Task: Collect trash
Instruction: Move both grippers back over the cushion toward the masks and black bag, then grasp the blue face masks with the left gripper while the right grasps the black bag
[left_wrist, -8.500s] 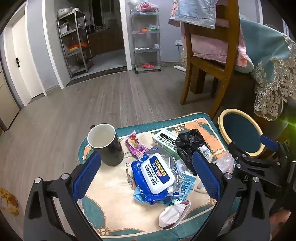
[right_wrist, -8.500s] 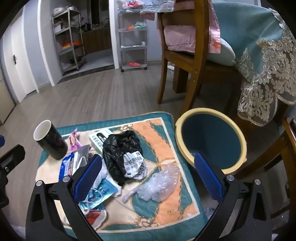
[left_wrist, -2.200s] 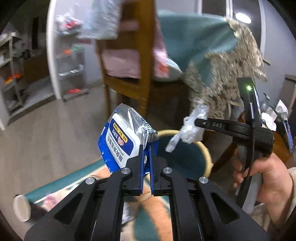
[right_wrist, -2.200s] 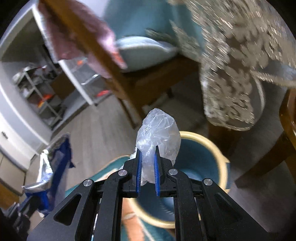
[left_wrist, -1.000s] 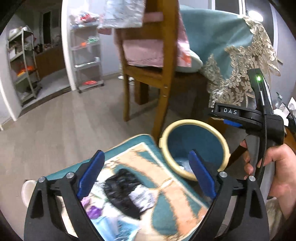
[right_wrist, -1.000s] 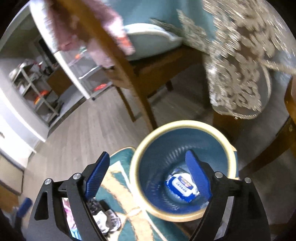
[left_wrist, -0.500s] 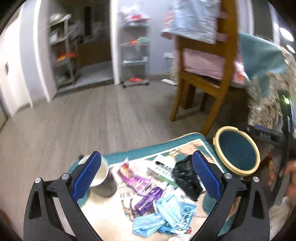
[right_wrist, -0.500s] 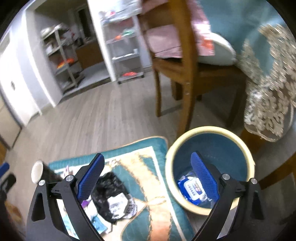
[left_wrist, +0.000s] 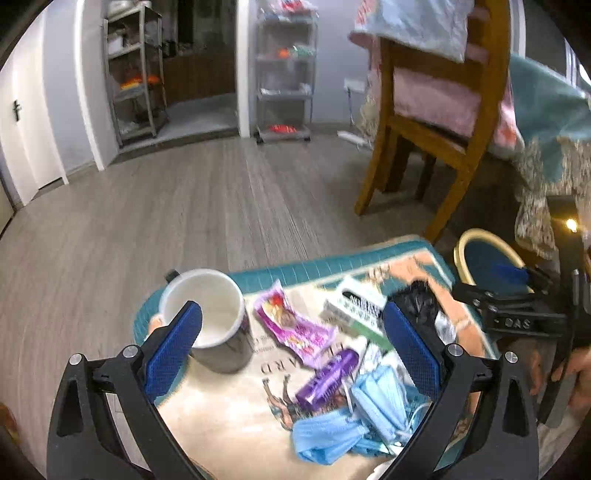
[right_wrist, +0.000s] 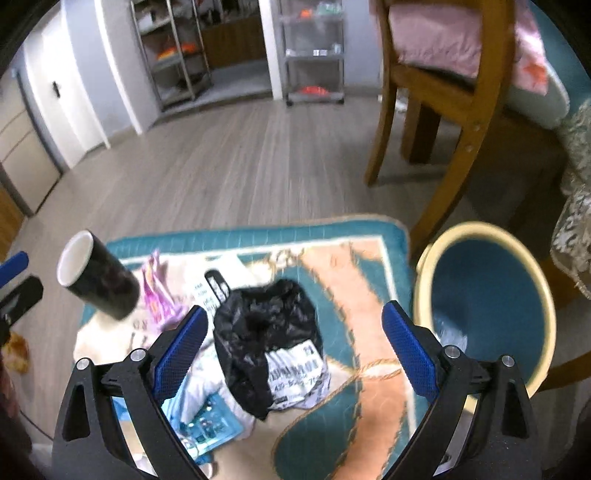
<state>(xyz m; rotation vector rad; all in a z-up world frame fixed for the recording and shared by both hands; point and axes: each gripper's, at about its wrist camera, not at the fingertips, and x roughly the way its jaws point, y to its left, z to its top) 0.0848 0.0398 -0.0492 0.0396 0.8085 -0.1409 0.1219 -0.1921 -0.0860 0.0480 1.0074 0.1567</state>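
Observation:
Trash lies on a patterned cushion (left_wrist: 236, 398): a pink wrapper (left_wrist: 291, 325), a purple wrapper (left_wrist: 327, 378), blue face masks (left_wrist: 354, 421), a white and green box (left_wrist: 354, 306) and a black plastic bag (right_wrist: 266, 332). My left gripper (left_wrist: 291, 350) is open and empty above the wrappers. My right gripper (right_wrist: 291, 347) is open and empty above the black bag. A blue bin with a cream rim (right_wrist: 491, 299) stands right of the cushion, with clear plastic inside; it also shows in the left wrist view (left_wrist: 480, 258).
A black mug (left_wrist: 210, 317) with a white inside stands at the cushion's left; it also shows in the right wrist view (right_wrist: 96, 280). A wooden chair (left_wrist: 436, 122) and a table with a teal lace cloth (left_wrist: 554, 155) stand behind the bin. Wood floor lies beyond.
Both grippers let their trash fall into the bin, opened, and swung back left over the cushion. In the last half second both have come lower and closer to the trash.

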